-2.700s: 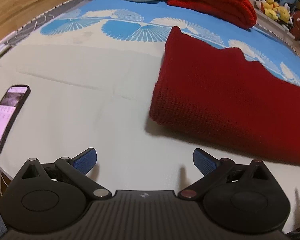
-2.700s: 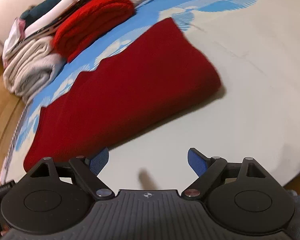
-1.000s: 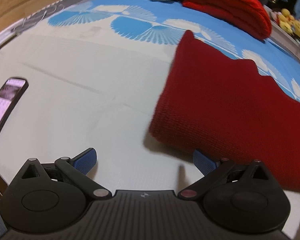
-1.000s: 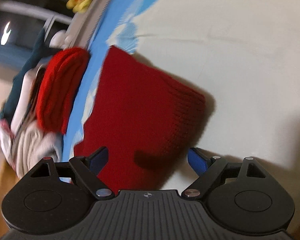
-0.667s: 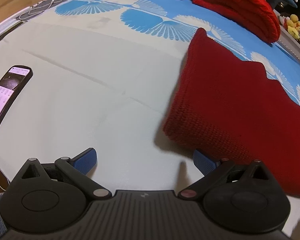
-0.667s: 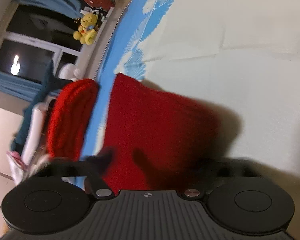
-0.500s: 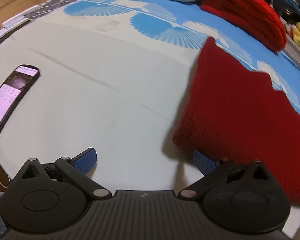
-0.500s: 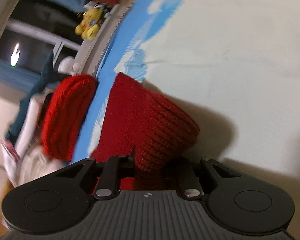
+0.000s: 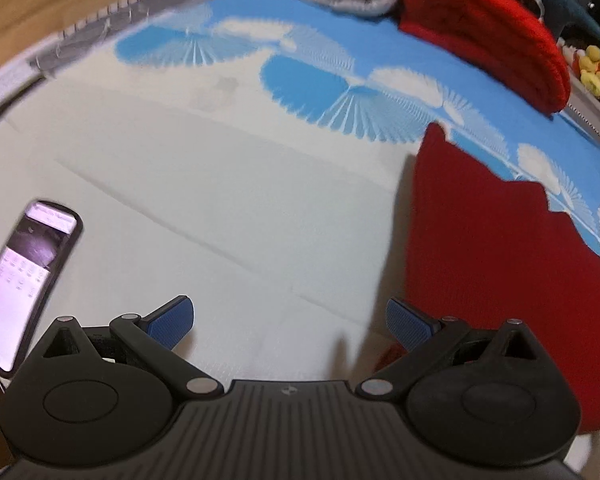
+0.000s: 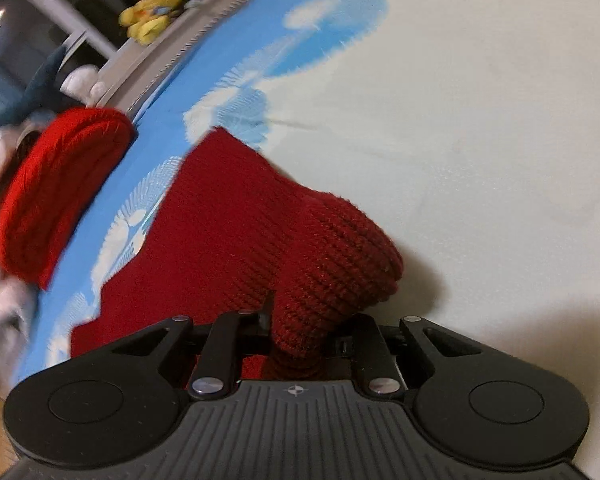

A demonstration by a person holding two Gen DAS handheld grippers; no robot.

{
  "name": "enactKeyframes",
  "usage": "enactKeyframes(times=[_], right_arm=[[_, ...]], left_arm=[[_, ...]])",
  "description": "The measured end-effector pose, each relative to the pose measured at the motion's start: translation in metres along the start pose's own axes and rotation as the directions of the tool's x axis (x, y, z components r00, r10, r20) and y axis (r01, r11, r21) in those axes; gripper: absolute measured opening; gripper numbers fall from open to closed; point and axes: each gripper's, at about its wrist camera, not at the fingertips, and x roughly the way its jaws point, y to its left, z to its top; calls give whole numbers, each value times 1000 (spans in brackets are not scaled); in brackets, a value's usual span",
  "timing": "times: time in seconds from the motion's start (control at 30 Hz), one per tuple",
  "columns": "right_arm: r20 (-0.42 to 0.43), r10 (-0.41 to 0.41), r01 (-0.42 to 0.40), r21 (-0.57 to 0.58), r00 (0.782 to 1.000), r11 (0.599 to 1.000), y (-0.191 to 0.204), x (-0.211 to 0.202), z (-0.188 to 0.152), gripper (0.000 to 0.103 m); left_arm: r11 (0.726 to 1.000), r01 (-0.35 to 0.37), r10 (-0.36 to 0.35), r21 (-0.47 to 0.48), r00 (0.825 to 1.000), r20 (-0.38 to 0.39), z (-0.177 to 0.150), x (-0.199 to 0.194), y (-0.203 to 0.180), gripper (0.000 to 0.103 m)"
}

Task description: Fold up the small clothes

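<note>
Since the right hand-held gripper has just clenched onto the dark red knit corner, bottom centre, carry it across in one arc; left hand-held gripper gapes empty over the bed, knit at frame right.

Warm, fairly dim indoor light falls from above, leaving the pale cream bed sheet evenly lit with no glare. The dark red knitted garment casts a soft shadow onto the sheet at lower right of the right wrist view. Both fisheye views bend straight lines strongly toward the edges. Motion blur smears the lit black smartphone at left and the bright red folded knit at the left edge; the nearby knit stitches stay sharp.
</note>
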Motion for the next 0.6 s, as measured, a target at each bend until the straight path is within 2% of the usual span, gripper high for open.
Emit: enactKeyframes(times=[0.07, 0.1, 0.17, 0.23, 0.3, 0.37, 0.47, 0.5, 0.53, 0.57, 0.6], right_arm=[[95, 10, 6, -166, 995, 986, 40, -22, -1, 16], [146, 33, 6, -255, 989, 967, 63, -34, -5, 16], [222, 96, 11, -435, 970, 900, 114, -56, -21, 15], [259, 181, 9, -595, 949, 804, 163, -75, -50, 15], [256, 272, 13, -752, 928, 659, 208, -89, -96, 15], [194, 348, -4, -869, 917, 495, 236, -96, -146, 16], [17, 400, -71, -977, 916, 203, 252, -97, -230, 16], [-51, 385, -108, -986, 922, 128, 251, -94, -254, 16], [-120, 356, -153, -986, 927, 65, 247, -89, -275, 16], [-170, 321, -186, -982, 932, 19, 242, -83, -292, 17], [-161, 322, -167, -986, 933, -7, 236, -81, -302, 17]], left_arm=[[995, 44, -48, -89, 998, -44, 3, 5, 15, 102], [990, 63, -70, -123, 996, -51, 5, 5, 21, 102], [987, 64, -70, -150, 997, -36, 6, 1, 27, 102], [986, 56, -60, -159, 998, -18, 8, -3, 30, 102], [984, 61, -63, -169, 998, -9, 10, -7, 32, 102], [981, 54, -55, -184, 998, -2, 10, -10, 37, 102], [976, 38, -36, -214, 999, 12, 12, -15, 50, 102], [974, 32, -30, -223, 999, 14, 11, -15, 53, 102], [972, 30, -28, -232, 1000, 12, 11, -16, 57, 102], [971, 31, -30, -237, 1000, 8, 11, -15, 58, 102], [970, 32, -32, -240, 999, 2, 12, -12, 59, 102]])
